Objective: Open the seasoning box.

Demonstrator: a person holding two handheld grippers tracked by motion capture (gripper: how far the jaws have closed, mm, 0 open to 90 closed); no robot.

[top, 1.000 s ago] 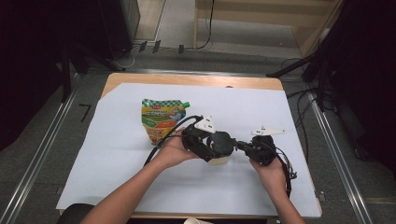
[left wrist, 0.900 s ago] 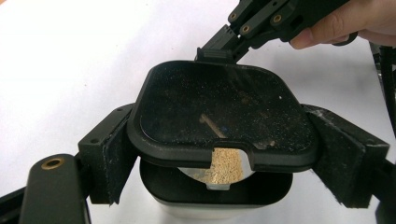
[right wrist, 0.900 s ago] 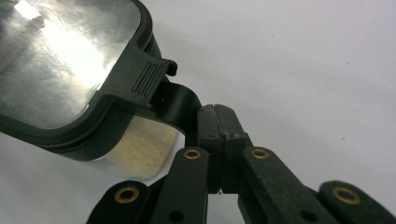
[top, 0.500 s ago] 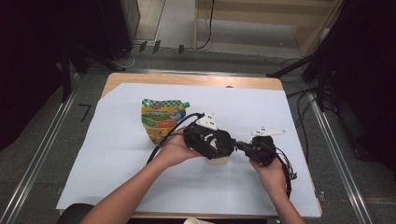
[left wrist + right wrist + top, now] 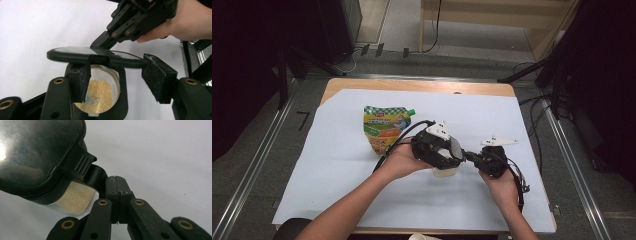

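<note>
Pinching the black lid tab [image 5: 93, 176] between closed pads, right gripper [image 5: 116, 185] lifting the hinged lid [image 5: 97, 56] off a small clear jar [image 5: 101, 93] of tan granules, near table centre on white paper [image 5: 337, 150]. Left gripper [image 5: 117, 75] straddling the jar, jaws just been closing, jar between them; one pad [image 5: 80, 82] against the glass-like wall, other pad [image 5: 158, 77] standing clear, so not yet clamped. Looks light, rigid, smooth-walled, likely slippery and tippy with loose contents; best taken around the body under the black collar, squeeze firm not hard. Lid glossy, flat, rounded-rectangular, ribbed at the tab; tab thin, flexible plastic. Pads foam-like, matte, square. Printed soft pouch [image 5: 386, 127] with green cap lying flat just behind, apart from jar.
</note>
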